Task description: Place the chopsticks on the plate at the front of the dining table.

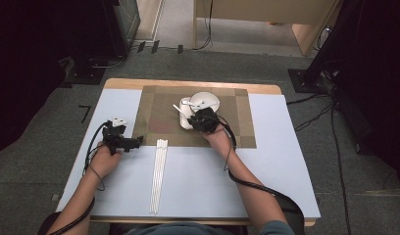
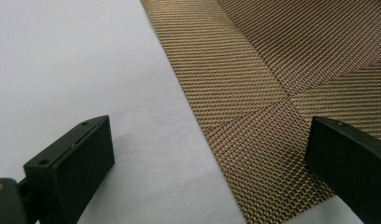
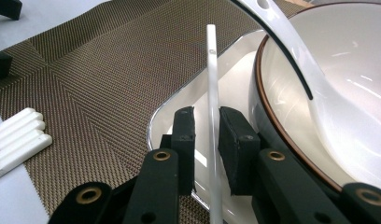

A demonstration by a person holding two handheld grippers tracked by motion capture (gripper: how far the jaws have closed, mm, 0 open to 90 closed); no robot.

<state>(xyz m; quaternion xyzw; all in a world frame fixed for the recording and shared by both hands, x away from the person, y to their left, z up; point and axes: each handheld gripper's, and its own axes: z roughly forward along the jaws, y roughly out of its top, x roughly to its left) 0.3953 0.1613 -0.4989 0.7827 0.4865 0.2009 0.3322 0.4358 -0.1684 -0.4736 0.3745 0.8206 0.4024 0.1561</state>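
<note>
A white chopstick (image 3: 212,84) stands between the pads of my right gripper (image 3: 207,123). A slim gap shows beside the left pad, so the jaws are open around it. Its far end reaches over a small white dish (image 3: 235,70). The dish lies next to a white bowl (image 3: 261,93) with a brown rim and a white spoon (image 3: 328,107) inside. In the high view the right gripper (image 1: 195,117) sits over the dish (image 1: 186,122), with the chopstick (image 1: 179,109) pointing up-left. My left gripper (image 2: 207,158) is wide open and empty above the edge of the placemat (image 2: 272,70).
Several more white chopsticks (image 1: 159,174) lie in a bundle on the pale table cover (image 1: 266,171), just in front of the woven brown placemat (image 1: 159,117). The left gripper (image 1: 139,141) rests at the mat's front left corner. Cables trail from both hands.
</note>
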